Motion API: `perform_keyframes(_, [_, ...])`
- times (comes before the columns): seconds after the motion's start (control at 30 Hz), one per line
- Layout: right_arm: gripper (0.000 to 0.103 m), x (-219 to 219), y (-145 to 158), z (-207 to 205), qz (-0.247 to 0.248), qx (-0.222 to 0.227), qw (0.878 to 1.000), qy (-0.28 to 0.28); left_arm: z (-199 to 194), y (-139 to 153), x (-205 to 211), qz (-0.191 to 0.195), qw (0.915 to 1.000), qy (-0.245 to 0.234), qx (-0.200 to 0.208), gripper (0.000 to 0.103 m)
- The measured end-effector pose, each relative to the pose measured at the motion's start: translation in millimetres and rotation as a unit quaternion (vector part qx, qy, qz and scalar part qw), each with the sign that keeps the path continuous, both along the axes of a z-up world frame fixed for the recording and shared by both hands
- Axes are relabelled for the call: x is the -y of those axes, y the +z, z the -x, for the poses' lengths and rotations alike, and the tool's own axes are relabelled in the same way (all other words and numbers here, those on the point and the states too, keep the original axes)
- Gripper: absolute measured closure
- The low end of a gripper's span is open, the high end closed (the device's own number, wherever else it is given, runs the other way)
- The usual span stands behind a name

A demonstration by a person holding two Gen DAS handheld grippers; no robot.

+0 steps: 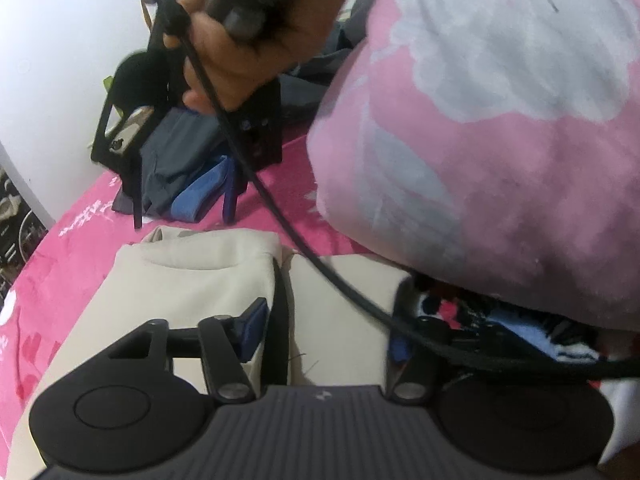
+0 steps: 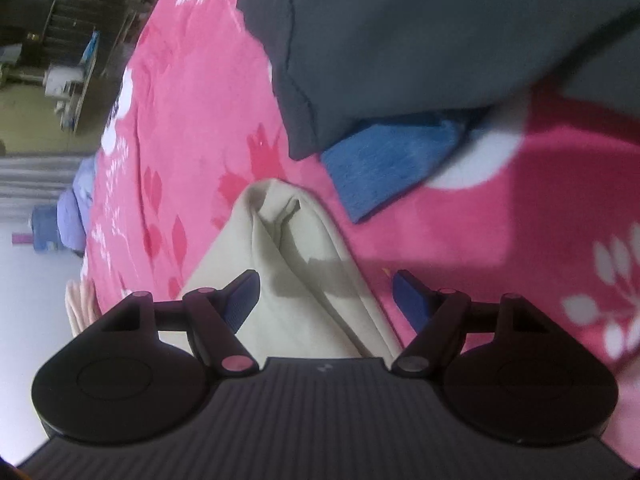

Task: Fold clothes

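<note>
Right gripper (image 2: 326, 300): fingers stand wide apart and empty, blue pads facing each other across a raised fold of the cream garment (image 2: 288, 280), which passes between them without either pad closing on it. Left gripper (image 1: 328, 334): fingers likewise spread wide, straddling a folded portion of the same cream garment (image 1: 200, 272); the right-hand finger is partly masked by a black cable (image 1: 280, 216), so contact there cannot be confirmed. The garment lies on the pink floral bed cover (image 2: 192, 120), reaching from the gripper mouth toward 12 o'clock in both wrist views. Handling assessment: the cloth appears light, soft and limp, of medium weight such as fleece or jersey; it should drape and sag when lifted, will not break, and may slide over the plush cover. The best hold is judged to be on the doubled edge or ridge of the fold, where several layers give the pads bulk to pinch. Pose: in the left view the person's right hand (image 1: 248, 40) grips its tool handle at 11 o'clock, angled down toward the bed. Beyond the garment, a dark grey garment (image 2: 420, 40) overlies a blue cloth (image 2: 384, 160) at 1 o'clock in the right view. A pink-and-grey blanket (image 1: 500, 120) fills 2 o'clock in the left view.
</note>
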State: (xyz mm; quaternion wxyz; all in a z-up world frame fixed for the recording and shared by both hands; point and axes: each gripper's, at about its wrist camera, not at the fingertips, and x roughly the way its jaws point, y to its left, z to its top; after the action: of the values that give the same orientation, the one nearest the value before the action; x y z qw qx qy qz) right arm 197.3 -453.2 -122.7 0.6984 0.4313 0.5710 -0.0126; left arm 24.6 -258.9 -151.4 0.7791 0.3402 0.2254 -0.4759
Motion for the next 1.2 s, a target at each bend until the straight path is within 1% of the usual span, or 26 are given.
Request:
perform_keyframes(0.03, [0.027, -2, -4, -2, 0.000, 0.002, 1.000, 0.008, -1, 0, -1, 0.002, 1.0000, 0.001, -0.001, 0.052])
perform_keyframes(0.1, [0.015, -6, -7, -5, -0.009, 0.014, 1.000, 0.025, -2, 1, -2, 0.005, 1.0000, 0.002, -0.003, 0.059])
perform_keyframes(0.17, [0.015, -10, -7, -6, -0.032, 0.029, 0.998, 0.053, -4, 3, -3, 0.009, 0.9999, 0.007, -0.005, 0.069])
perform_keyframes(0.23, [0.015, -15, -6, -6, -0.065, 0.038, 0.994, 0.080, -6, 5, -5, 0.012, 0.9998, 0.013, -0.009, 0.076])
perform_keyframes(0.27, [0.015, -20, -5, -6, -0.064, 0.040, 0.993, 0.096, -8, 6, -6, 0.012, 0.9998, 0.015, -0.012, 0.077])
perform_keyframes(0.33, [0.015, -31, -2, -8, -0.036, 0.046, 0.991, 0.124, -9, 6, -5, 0.011, 0.9997, 0.015, -0.013, 0.077])
perform_keyframes(0.4, [0.017, -35, -1, -7, -0.018, 0.050, 0.990, 0.133, -8, 7, -4, 0.012, 0.9997, 0.016, -0.013, 0.077])
perform_keyframes(0.43, [0.018, -37, 0, -6, -0.012, 0.053, 0.989, 0.134, -9, 7, -4, 0.014, 0.9997, 0.018, -0.013, 0.078])
perform_keyframes(0.5, [0.038, -38, 3, -5, 0.012, 0.053, 0.989, 0.139, -9, 7, -5, 0.018, 0.9996, 0.019, -0.010, 0.084])
perform_keyframes(0.53, [0.042, -38, 5, -4, 0.024, 0.052, 0.989, 0.140, -9, 8, -6, 0.020, 0.9995, 0.020, -0.010, 0.086])
perform_keyframes(0.57, [0.050, -37, 5, -3, 0.030, 0.052, 0.989, 0.138, -9, 8, -7, 0.023, 0.9995, 0.020, -0.010, 0.087])
perform_keyframes(0.6, [0.055, -35, 5, -2, 0.036, 0.052, 0.989, 0.137, -9, 9, -8, 0.025, 0.9994, 0.021, -0.011, 0.088])
perform_keyframes(0.63, [0.057, -34, 3, 0, 0.039, 0.054, 0.988, 0.139, -10, 10, -10, 0.028, 0.9993, 0.021, -0.013, 0.088])
perform_keyframes(0.73, [0.068, -34, 4, 2, 0.044, 0.063, 0.987, 0.143, -12, 14, -14, 0.037, 0.9988, 0.026, -0.020, 0.089])
perform_keyframes(0.77, [0.075, -35, 4, 2, 0.040, 0.067, 0.987, 0.142, -13, 16, -15, 0.041, 0.9985, 0.027, -0.023, 0.089])
perform_keyframes(0.8, [0.080, -34, 5, 3, 0.036, 0.070, 0.987, 0.141, -13, 18, -17, 0.046, 0.9982, 0.028, -0.026, 0.089])
perform_keyframes(0.9, [0.085, -34, 6, 6, 0.024, 0.078, 0.987, 0.137, -17, 24, -21, 0.057, 0.9972, 0.031, -0.036, 0.089])
perform_keyframes(1.0, [0.086, -34, 8, 7, 0.012, 0.086, 0.988, 0.131, -25, 30, -27, 0.071, 0.9951, 0.042, -0.054, 0.090])
perform_keyframes(1.13, [0.087, -37, 16, 10, -0.012, 0.109, 0.987, 0.119, -36, 41, -37, 0.092, 0.9904, 0.063, -0.082, 0.090])
perform_keyframes(1.2, [0.087, -39, 20, 11, -0.026, 0.121, 0.986, 0.113, -38, 48, -43, 0.103, 0.9881, 0.071, -0.089, 0.090])
